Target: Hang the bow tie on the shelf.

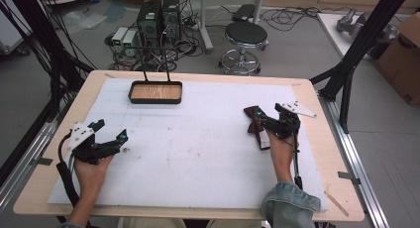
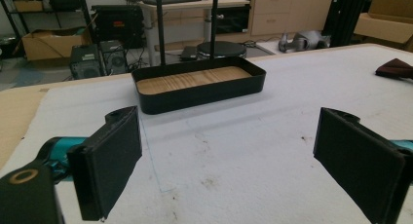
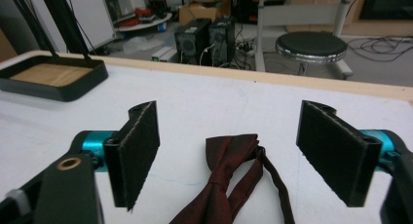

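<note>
Both hands held their grippers near the table's front edge: left gripper point(image 1: 110, 131) spread wide over bare mat, right gripper point(image 3: 229, 158) spread astride a maroon bow tie point(image 3: 229, 177) toward the right edge. Its loose strap could slip a pinch.

The right gripper point(image 3: 229, 160) stands wide apart around a dark red bow tie point(image 3: 234, 177); a black tray point(image 3: 58, 83) sits at ten o'clock.

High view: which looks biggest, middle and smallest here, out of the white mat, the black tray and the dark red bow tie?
1. White mat, largest.
2. Black tray.
3. Bow tie, smallest, partly hidden by the right gripper.
</note>
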